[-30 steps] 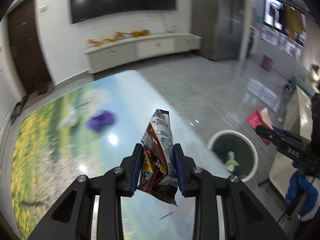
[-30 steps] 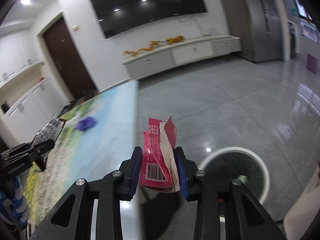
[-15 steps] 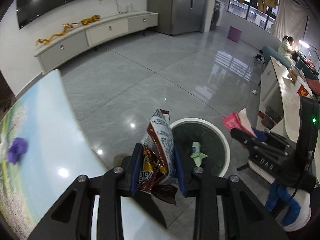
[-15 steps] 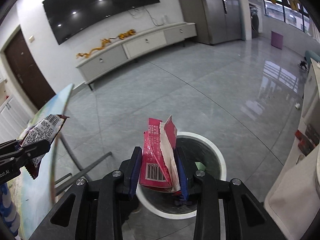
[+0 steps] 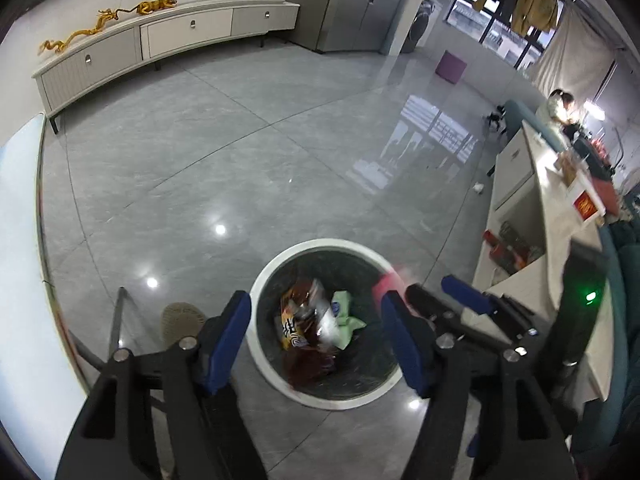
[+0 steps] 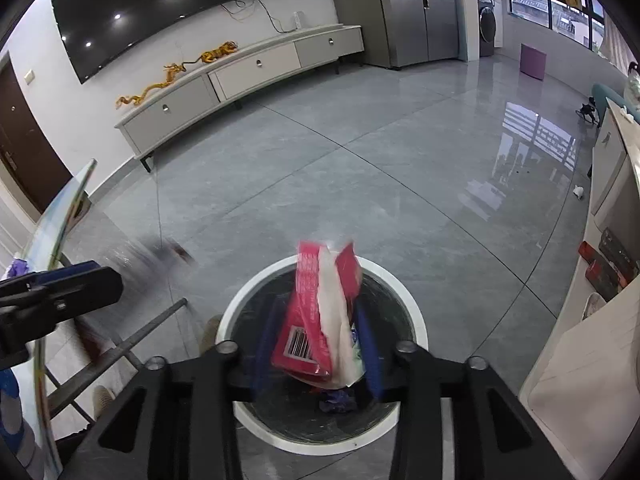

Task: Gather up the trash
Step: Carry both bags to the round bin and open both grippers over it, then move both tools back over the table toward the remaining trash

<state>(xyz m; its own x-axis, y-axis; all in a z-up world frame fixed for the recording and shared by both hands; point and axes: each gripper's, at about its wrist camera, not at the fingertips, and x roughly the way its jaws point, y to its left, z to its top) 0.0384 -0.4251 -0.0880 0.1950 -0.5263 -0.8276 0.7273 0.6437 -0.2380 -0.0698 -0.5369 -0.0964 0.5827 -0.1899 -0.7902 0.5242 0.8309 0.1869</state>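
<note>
A round bin with a white rim (image 5: 276,272) (image 6: 412,312) stands on the grey floor, directly below both grippers. My left gripper (image 5: 316,340) is open and its jaws are still opening, with nothing between them. The brown snack wrapper (image 5: 300,328) lies loose in the bin beside a green paper scrap (image 5: 346,314). My right gripper (image 6: 318,346) hangs over the bin. Its jaws are opening and its blue pads are blurred. The red packet (image 6: 316,312) stands between them, and they no longer pinch it. The right gripper (image 5: 436,300) also shows at the bin's right rim.
The printed table's edge (image 5: 20,240) (image 6: 64,216) is at the left, with its metal leg brace (image 6: 152,328) beside the bin. A purple scrap (image 6: 18,268) lies on the table. A white counter (image 5: 540,184) stands right. A slipper (image 5: 180,320) rests on the floor.
Both grippers swung from the table to above the bin and sank. The left let go of the brown wrapper, which now lies in the bin. The right's jaws spread around the red packet.
</note>
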